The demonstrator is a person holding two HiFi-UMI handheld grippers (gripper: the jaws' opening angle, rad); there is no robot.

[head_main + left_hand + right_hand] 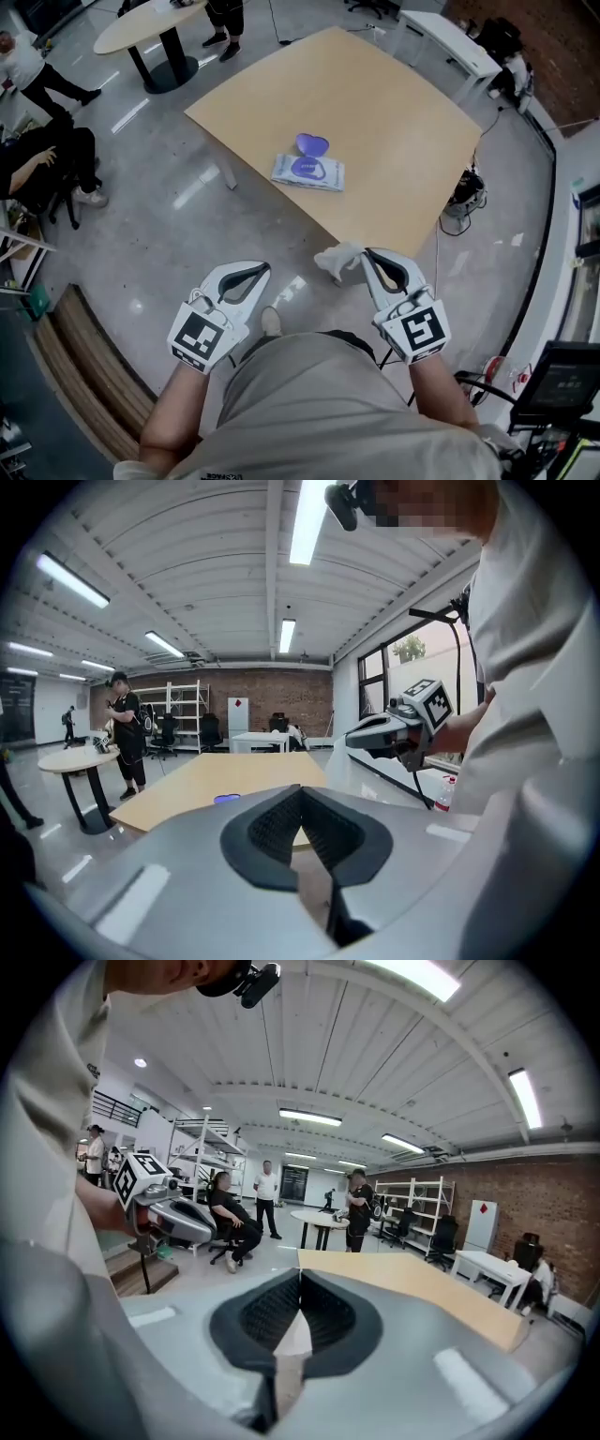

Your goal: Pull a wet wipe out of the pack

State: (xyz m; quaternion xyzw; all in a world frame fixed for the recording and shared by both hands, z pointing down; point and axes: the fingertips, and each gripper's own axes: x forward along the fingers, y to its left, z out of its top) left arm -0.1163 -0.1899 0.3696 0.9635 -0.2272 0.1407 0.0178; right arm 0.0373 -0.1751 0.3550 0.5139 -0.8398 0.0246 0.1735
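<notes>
Holding both grippers close to our body, well back from the tabletop (394,112), we judge the pull itself done. The right gripper (368,256) has its fingers clamped on a crumpled white wet wipe (337,259), held in the air well apart from the pack (309,172). That pack lies mid-tabletop with its purple lid (312,144) flipped open. The left gripper (263,270) has its fingers closed together on nothing. What remains, we think, is reaching forward to lay the wipe down, and perhaps opening the left fingers to press the lid shut.
</notes>
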